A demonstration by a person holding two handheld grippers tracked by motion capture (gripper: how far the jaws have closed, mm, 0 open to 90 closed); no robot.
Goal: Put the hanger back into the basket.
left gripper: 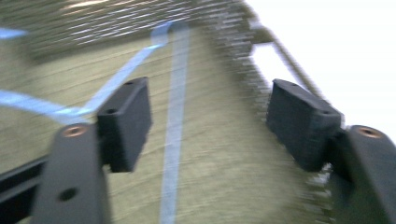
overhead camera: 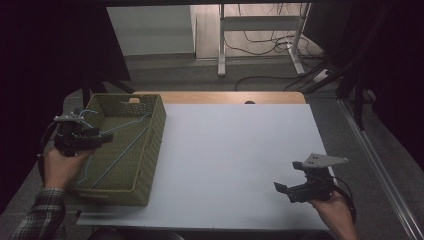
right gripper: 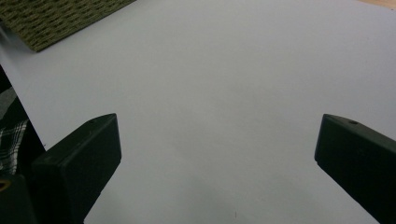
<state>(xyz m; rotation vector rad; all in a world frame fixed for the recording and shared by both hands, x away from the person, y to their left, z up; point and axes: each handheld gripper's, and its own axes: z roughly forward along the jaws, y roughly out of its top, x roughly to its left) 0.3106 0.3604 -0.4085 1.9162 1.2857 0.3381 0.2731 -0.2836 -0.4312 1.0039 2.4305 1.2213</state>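
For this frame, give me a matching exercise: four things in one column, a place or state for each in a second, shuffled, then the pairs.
Things:
1. left gripper
2. right gripper
3. blue hanger
4. woven basket

Places or states:
A. lies on the basket floor
B. open above bare white table, near right
C. stands at the table's left edge
D. open, over the basket's left rim

Pairs: 1-D, 2-B, 3-A, 4-C
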